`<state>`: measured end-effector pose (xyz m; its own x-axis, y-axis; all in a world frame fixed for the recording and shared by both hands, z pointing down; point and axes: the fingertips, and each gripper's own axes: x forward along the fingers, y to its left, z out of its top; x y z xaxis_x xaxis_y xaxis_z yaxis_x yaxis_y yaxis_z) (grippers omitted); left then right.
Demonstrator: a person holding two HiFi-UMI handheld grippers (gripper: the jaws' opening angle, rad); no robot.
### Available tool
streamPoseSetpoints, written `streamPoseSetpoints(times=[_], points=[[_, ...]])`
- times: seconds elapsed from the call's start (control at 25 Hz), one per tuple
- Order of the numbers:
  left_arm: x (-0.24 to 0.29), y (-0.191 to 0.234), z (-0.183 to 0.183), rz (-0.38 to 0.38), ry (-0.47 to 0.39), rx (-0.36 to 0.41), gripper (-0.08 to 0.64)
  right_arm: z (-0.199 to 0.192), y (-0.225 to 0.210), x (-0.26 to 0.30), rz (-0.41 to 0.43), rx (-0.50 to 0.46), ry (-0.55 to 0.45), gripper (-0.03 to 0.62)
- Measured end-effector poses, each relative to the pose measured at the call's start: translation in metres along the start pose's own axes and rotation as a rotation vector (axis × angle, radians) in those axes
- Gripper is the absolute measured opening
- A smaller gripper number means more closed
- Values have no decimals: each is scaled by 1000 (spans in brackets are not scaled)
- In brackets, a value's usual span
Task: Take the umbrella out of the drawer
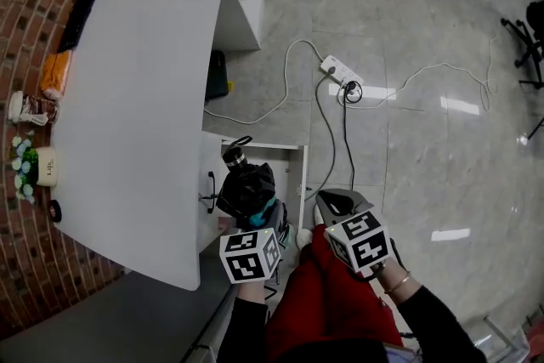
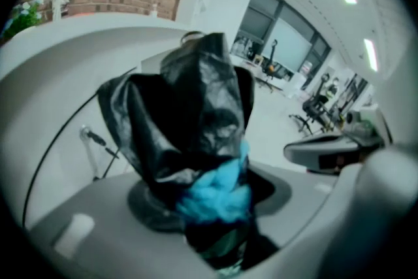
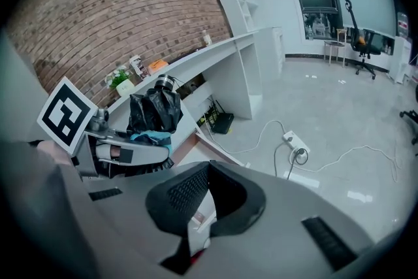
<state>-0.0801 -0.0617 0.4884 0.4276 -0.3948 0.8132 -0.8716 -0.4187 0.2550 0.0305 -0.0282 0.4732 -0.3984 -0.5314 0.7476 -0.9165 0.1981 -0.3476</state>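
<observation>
A folded black umbrella (image 1: 248, 183) with a teal patch near its lower end hangs over the open white drawer (image 1: 263, 145), which stands beside the counter. My left gripper (image 1: 257, 215) is shut on the umbrella's lower end. In the left gripper view the umbrella (image 2: 189, 121) fills the middle, and the left gripper (image 2: 215, 206) clamps its teal part. The right gripper (image 1: 338, 201) hangs to the right of the drawer, holding nothing. In its own view the right gripper (image 3: 208, 186) has its black pads meeting at the tips. Off to its left it shows the umbrella (image 3: 155, 111) and the left gripper (image 3: 124, 153).
A long white counter (image 1: 144, 98) runs along the brick wall, with a small plant pot (image 1: 42, 166) at its left edge. A power strip (image 1: 340, 72) with trailing cables lies on the grey floor. A black box (image 1: 217, 74) sits under the counter. A red-clothed leg (image 1: 323, 302) is below the grippers.
</observation>
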Motion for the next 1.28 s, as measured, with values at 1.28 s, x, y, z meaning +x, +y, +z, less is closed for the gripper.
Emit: streamPoseSetpoints(times=[1.28], points=[[-116, -36, 35, -22, -145, 86, 241, 21, -17, -107, -129, -33, -210, -3]])
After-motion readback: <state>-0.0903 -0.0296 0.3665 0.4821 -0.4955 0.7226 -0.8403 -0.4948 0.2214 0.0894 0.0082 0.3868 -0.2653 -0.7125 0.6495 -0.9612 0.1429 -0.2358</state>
